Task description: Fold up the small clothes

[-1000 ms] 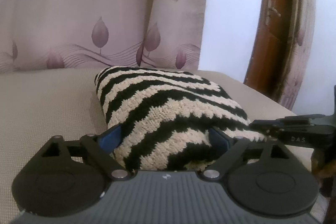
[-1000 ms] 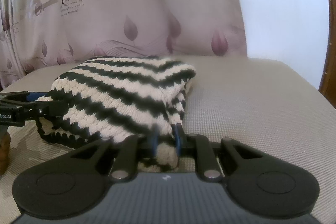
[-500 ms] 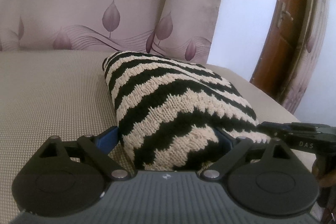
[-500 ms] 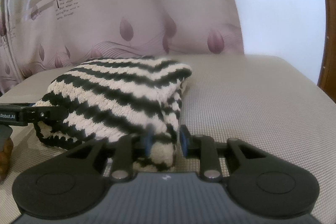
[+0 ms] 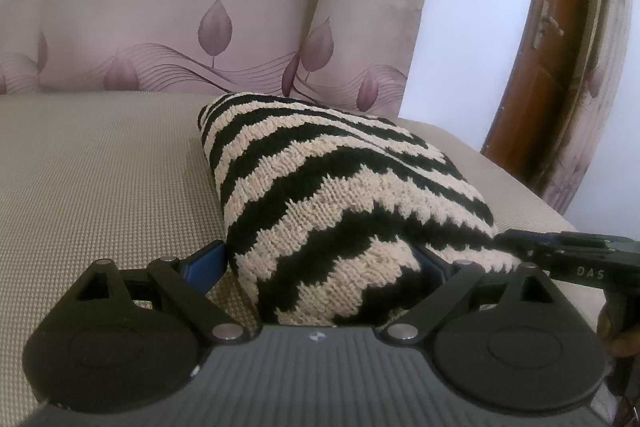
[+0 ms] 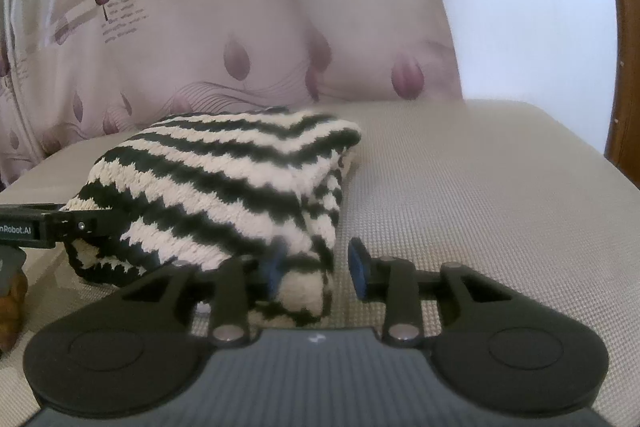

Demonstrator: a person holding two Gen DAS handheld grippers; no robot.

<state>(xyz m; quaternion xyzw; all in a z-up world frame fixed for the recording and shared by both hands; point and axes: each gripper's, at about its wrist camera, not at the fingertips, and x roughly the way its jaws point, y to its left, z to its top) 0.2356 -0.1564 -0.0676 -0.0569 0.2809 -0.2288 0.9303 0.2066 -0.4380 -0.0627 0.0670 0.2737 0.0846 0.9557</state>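
Note:
A folded black-and-cream striped knit garment [image 5: 340, 195] lies on the beige cushion [image 5: 100, 167]. My left gripper [image 5: 324, 263] is wide open, its blue-padded fingers on either side of the garment's near-left corner. My right gripper [image 6: 316, 267] is open around the garment's [image 6: 224, 179] near-right corner; the left pad [image 6: 274, 267] touches the knit, the right pad [image 6: 358, 267] stands clear of it. Each gripper shows at the edge of the other's view: the right one [image 5: 560, 251], the left one [image 6: 48, 223].
A curtain with purple leaf print [image 5: 200, 7] hangs behind the cushion. A brown wooden door frame [image 5: 532, 75] stands at the right. The cushion's right edge [image 6: 580, 155] drops off near the white wall [image 6: 520, 7].
My right gripper has opened from shut on the garment's corner. The left gripper stays open and has tilted a little downward, toward the garment.

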